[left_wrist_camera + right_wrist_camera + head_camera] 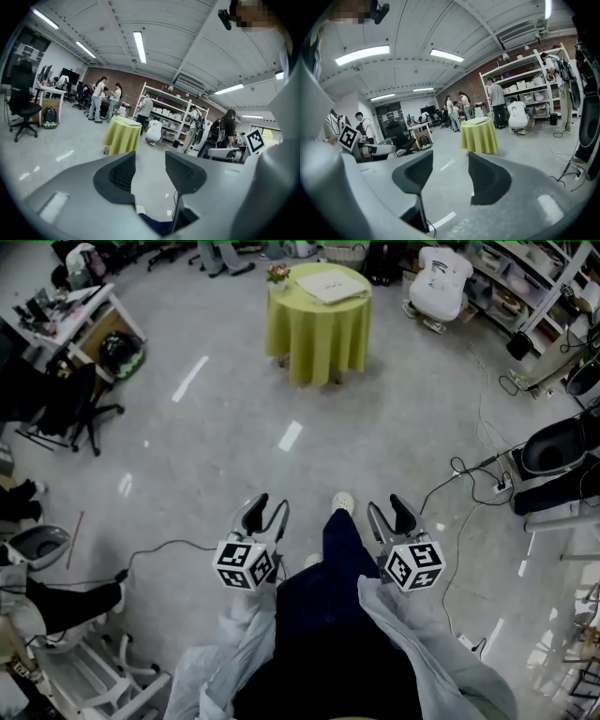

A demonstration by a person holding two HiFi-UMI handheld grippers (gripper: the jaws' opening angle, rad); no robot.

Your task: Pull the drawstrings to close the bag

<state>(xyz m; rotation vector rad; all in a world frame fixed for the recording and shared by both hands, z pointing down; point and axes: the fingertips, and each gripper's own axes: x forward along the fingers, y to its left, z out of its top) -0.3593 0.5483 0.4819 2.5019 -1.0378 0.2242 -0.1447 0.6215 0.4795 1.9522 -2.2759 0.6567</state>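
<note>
A round table under a yellow-green cloth (319,329) stands ahead across the bare floor; it also shows in the left gripper view (121,136) and the right gripper view (479,136). A flat whitish item (330,284) lies on top; no drawstrings can be made out at this distance. My left gripper (265,504) (150,161) and right gripper (391,506) (450,161) are held at waist height, far from the table. Both stand open with only floor between their fingers.
A black office chair (75,409) and a desk (66,310) are at the left. Cables (469,486) run over the floor at the right, near dark equipment (553,451). A white seat-like object (441,282) sits behind the table. Several people stand by shelves (164,110) at the back.
</note>
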